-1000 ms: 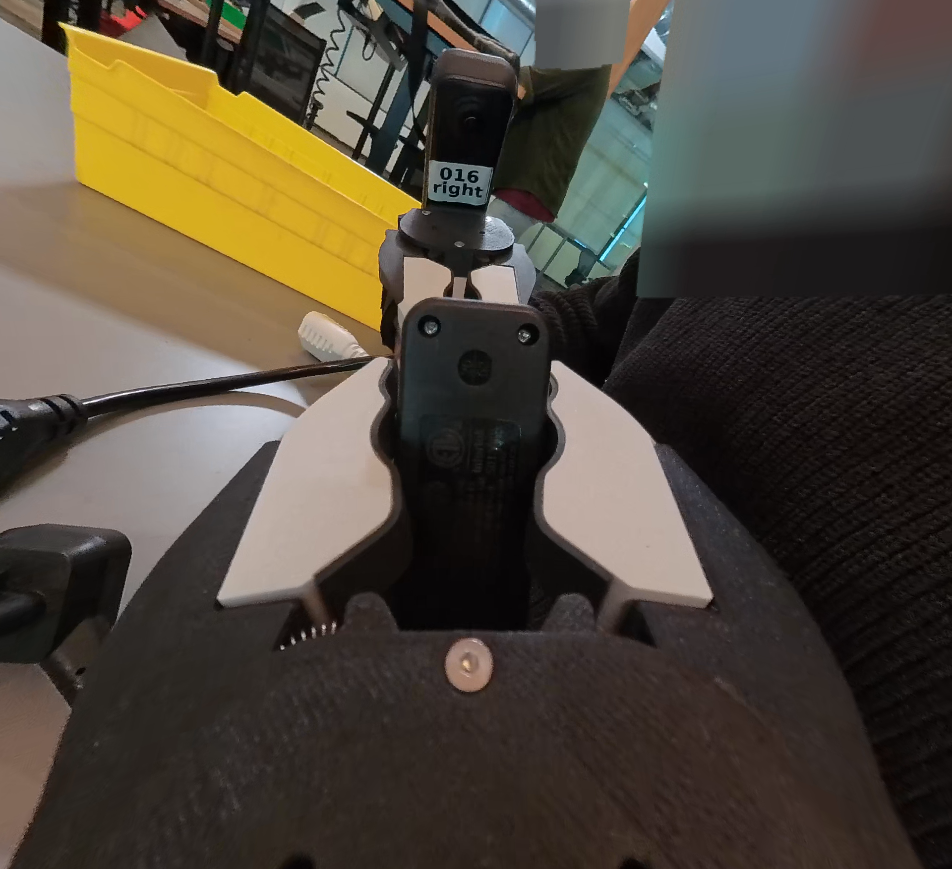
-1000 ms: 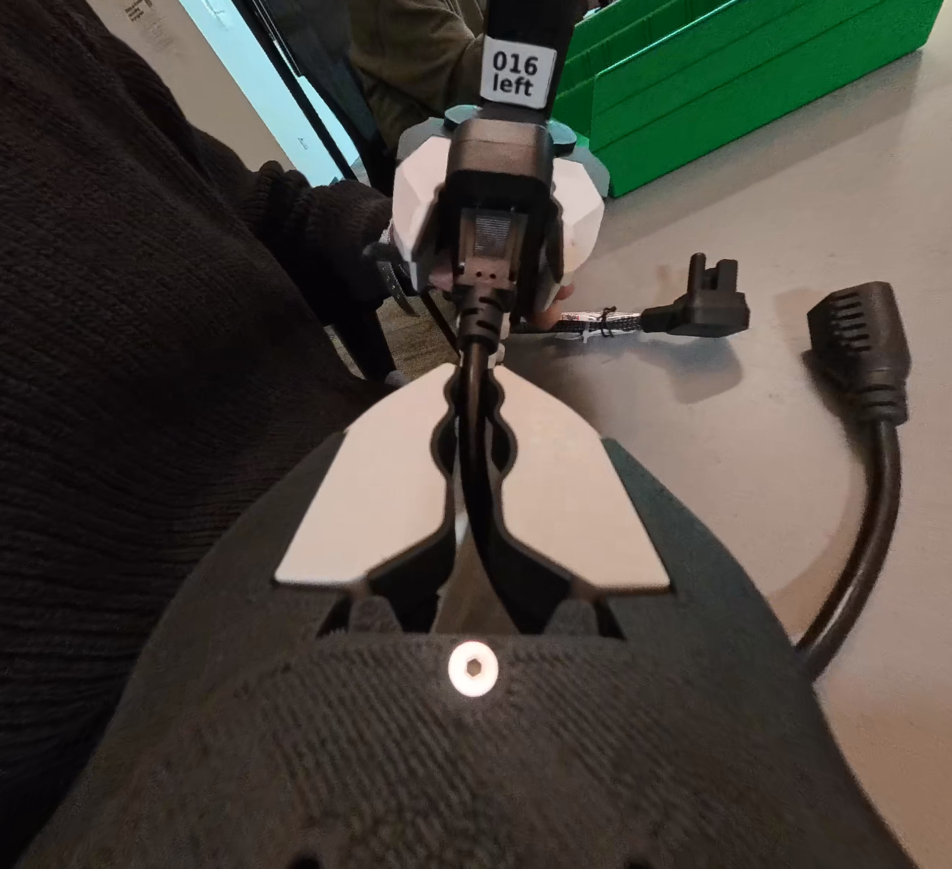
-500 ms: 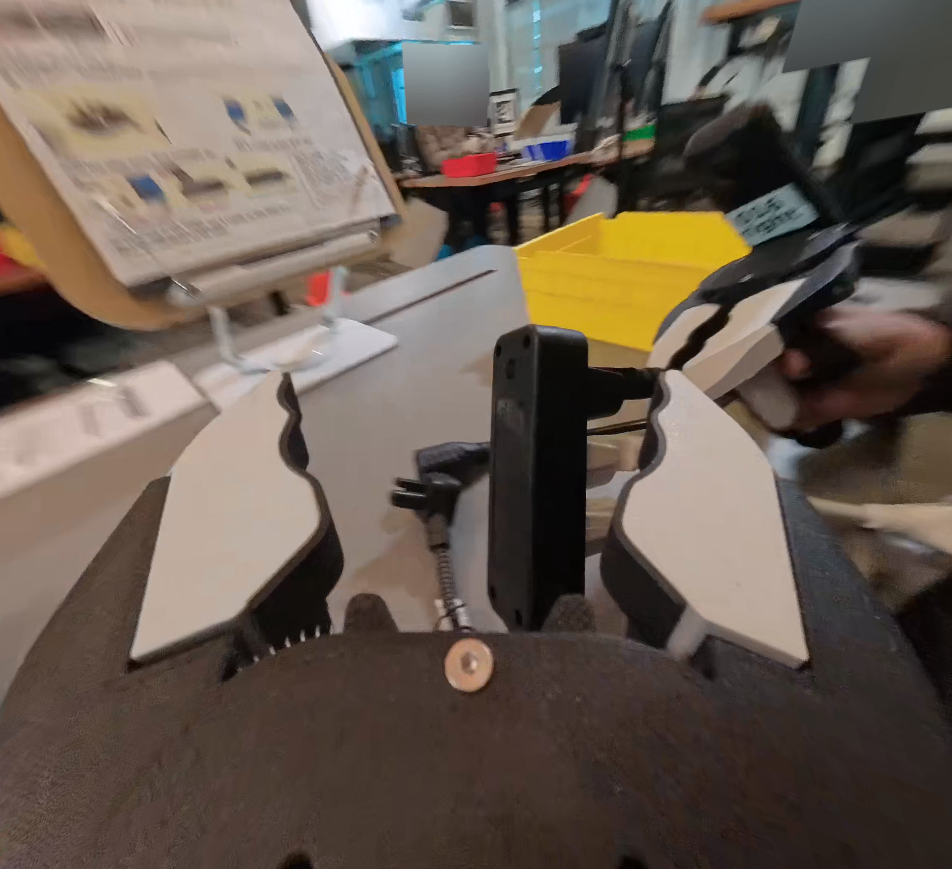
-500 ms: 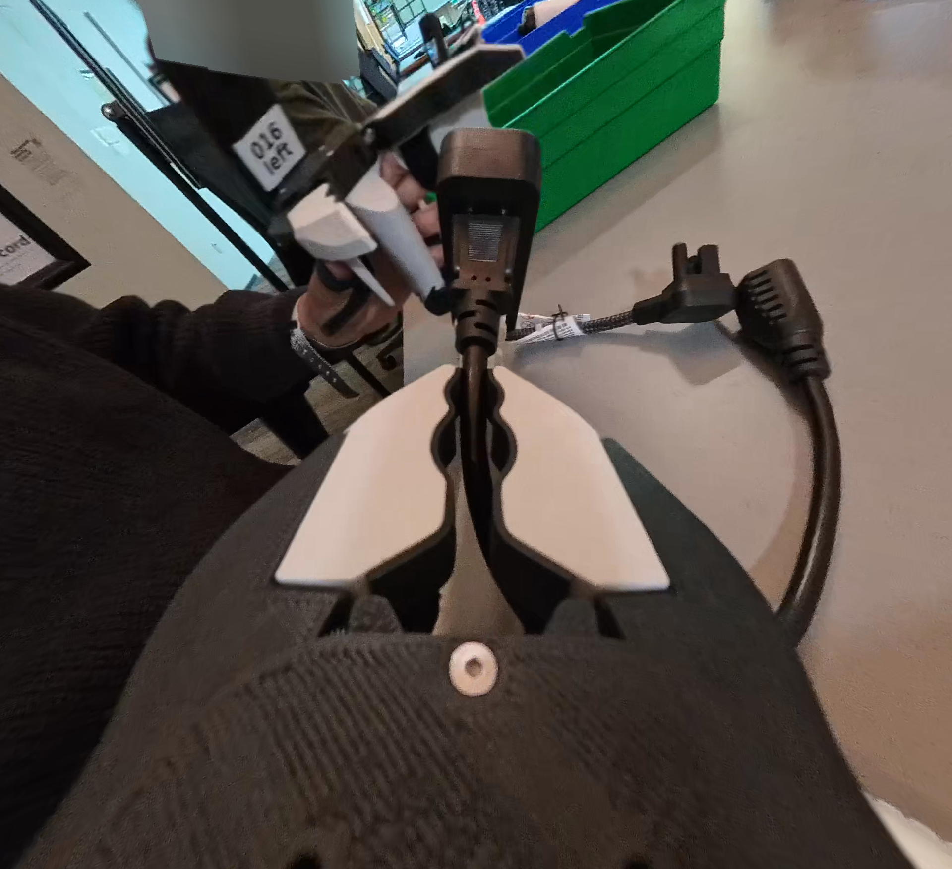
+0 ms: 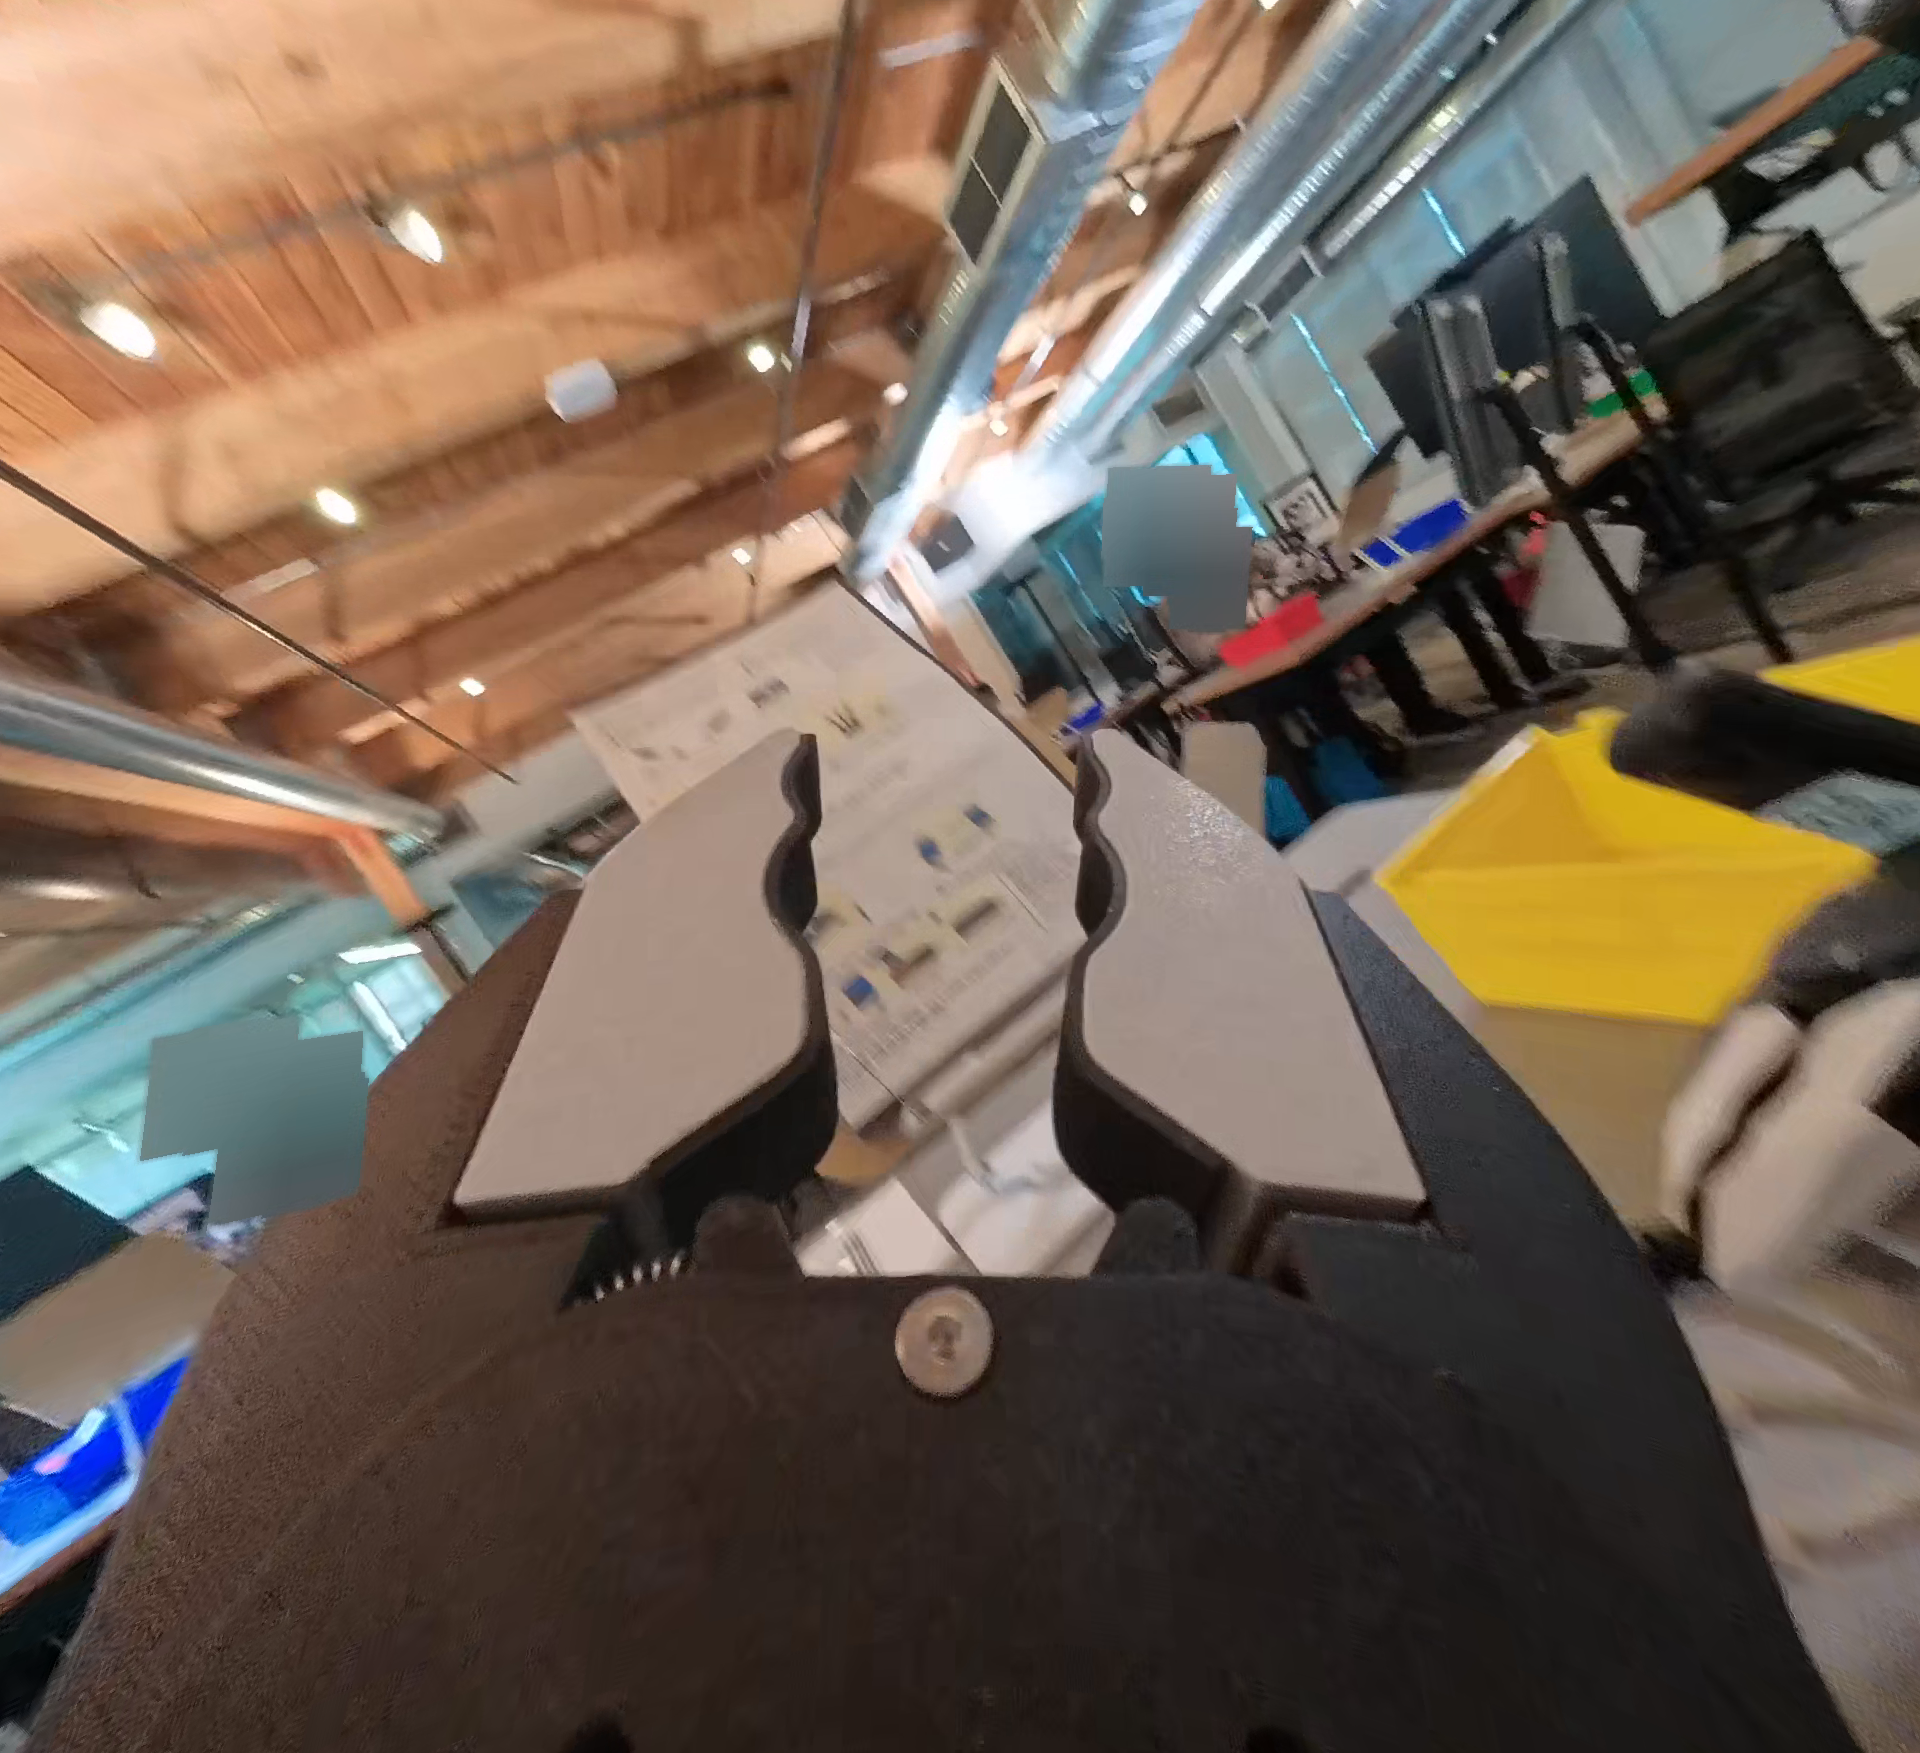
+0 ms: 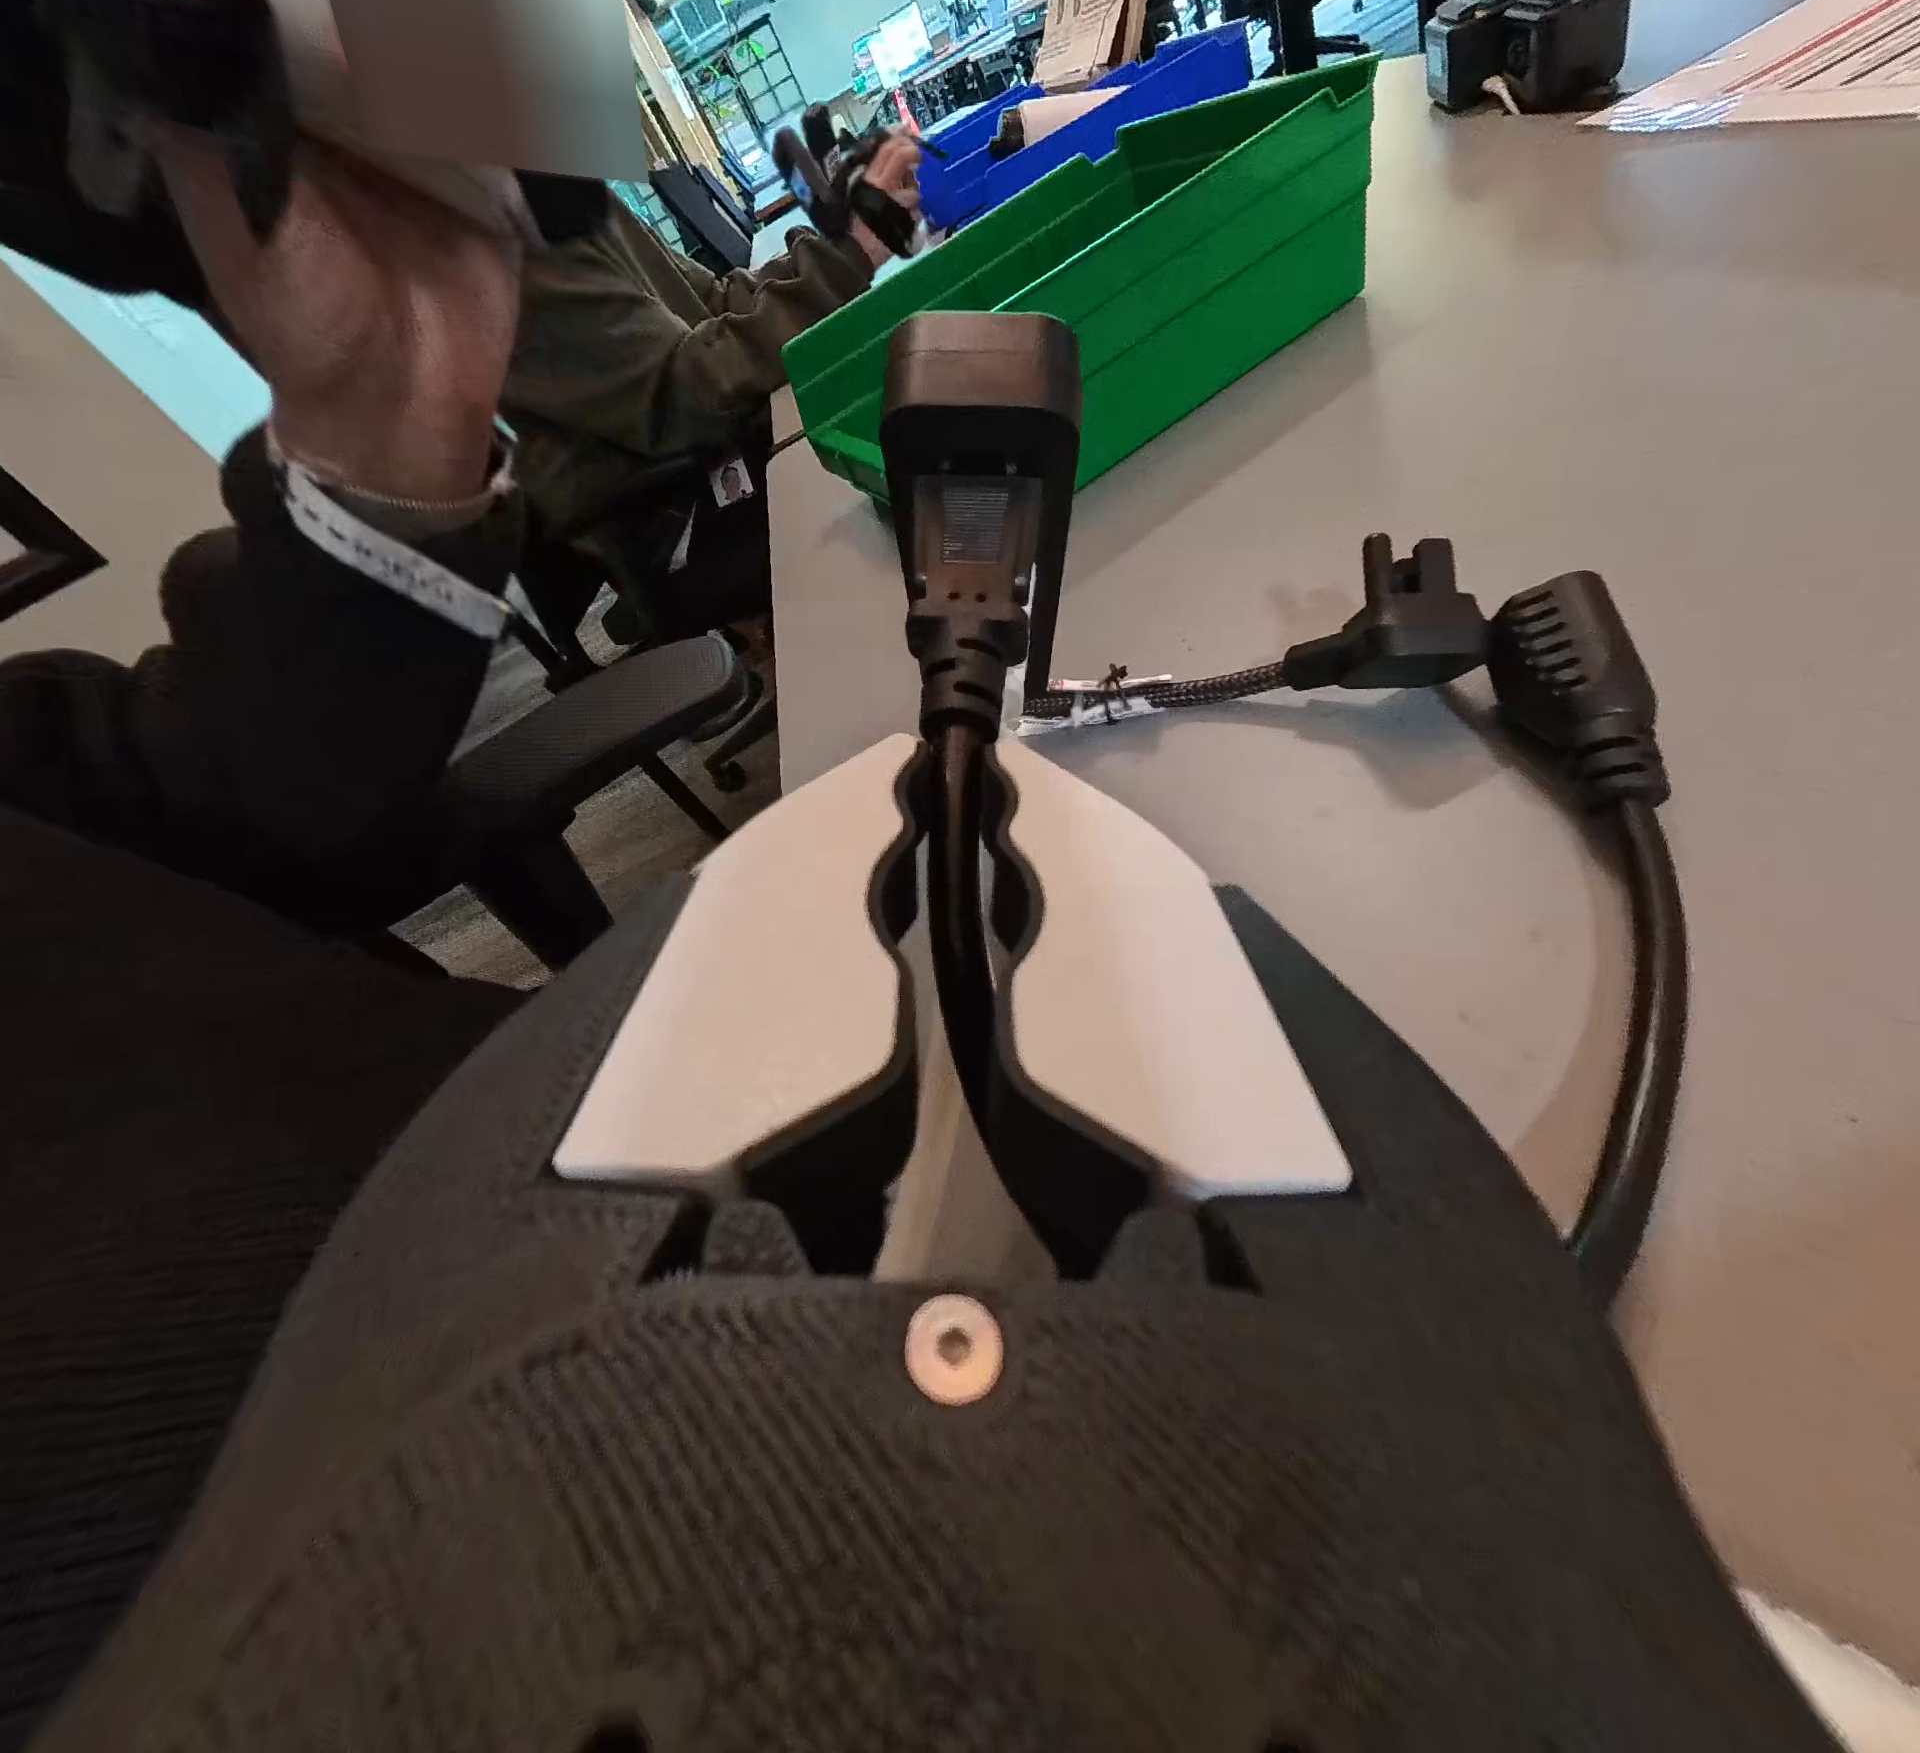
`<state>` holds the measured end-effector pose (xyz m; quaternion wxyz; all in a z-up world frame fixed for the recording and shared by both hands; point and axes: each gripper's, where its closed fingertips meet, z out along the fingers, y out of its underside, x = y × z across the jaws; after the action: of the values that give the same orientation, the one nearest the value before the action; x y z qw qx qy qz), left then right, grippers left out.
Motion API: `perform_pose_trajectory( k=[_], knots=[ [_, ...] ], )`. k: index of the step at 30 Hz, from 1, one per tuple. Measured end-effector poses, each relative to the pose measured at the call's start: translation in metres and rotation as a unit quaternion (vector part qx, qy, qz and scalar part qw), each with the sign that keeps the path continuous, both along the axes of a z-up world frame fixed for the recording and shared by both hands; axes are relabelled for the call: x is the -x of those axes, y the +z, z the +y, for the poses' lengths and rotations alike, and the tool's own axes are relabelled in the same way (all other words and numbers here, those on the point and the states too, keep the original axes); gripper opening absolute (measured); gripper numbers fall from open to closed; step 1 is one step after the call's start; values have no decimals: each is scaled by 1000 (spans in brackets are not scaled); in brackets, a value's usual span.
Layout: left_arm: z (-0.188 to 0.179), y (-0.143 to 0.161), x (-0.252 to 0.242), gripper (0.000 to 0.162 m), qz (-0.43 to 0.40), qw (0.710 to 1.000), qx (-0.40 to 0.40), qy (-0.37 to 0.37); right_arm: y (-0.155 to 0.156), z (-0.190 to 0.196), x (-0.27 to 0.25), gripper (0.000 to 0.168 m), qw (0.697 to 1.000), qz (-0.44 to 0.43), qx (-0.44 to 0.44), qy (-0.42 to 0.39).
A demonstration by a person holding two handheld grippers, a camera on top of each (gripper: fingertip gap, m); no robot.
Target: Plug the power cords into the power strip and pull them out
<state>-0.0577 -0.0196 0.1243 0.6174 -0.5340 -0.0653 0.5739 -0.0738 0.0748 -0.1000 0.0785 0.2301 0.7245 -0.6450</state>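
Observation:
My right gripper (image 6: 961,753) is shut on a black power cord (image 6: 961,882) just behind its plug (image 6: 971,550). The plug sits in a small black power strip (image 6: 977,404), which stands upright beyond the fingertips, above the grey table (image 6: 1558,301). My left gripper (image 5: 940,747) is open and empty, tilted up toward the wooden ceiling. In the right wrist view the person's left hand (image 6: 364,332) is raised at the upper left, away from the strip.
A second black cord connector (image 6: 1579,664) and the flat plug (image 6: 1392,623) of a braided cable lie on the table to the right. A green bin (image 6: 1143,249) stands behind them. A yellow bin (image 5: 1600,893) and a poster board (image 5: 894,851) show in the left wrist view.
My left gripper let go of the power strip, opened, and swung up and away toward the ceiling. My right gripper keeps hold of the cord, with the strip still on its plug.

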Motion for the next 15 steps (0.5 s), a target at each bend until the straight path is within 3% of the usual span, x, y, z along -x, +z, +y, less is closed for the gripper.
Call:
perform_pose_trajectory(
  k=[3, 4, 5, 6, 10, 15],
  knots=[
    [-5, 49, -1, 36, 15, 1000, -20, -16, -1, -1, 2, 9, 1000, -6, 5, 1],
    [-6, 60, -1, 26, 12, 999, -32, -29, -2, -1, 3, 9, 1000, -8, 6, 0],
    [-7, 70, -2, 5, 13, 998, -39, -51, -2, -1, 4, 9, 1000, -9, 8, 0],
    [-10, 78, -1, 0, 13, 996, -54, -69, -2, -1, 4, 9, 1000, -10, 9, 0],
    [-37, 98, 4, 0, 17, 984, -139, -111, -3, -1, 5, 9, 1000, 0, 7, -2],
    [-63, 99, 4, 0, 7, 987, -140, -83, -4, -2, 6, 9, 1000, 4, 7, -9]
  ],
)
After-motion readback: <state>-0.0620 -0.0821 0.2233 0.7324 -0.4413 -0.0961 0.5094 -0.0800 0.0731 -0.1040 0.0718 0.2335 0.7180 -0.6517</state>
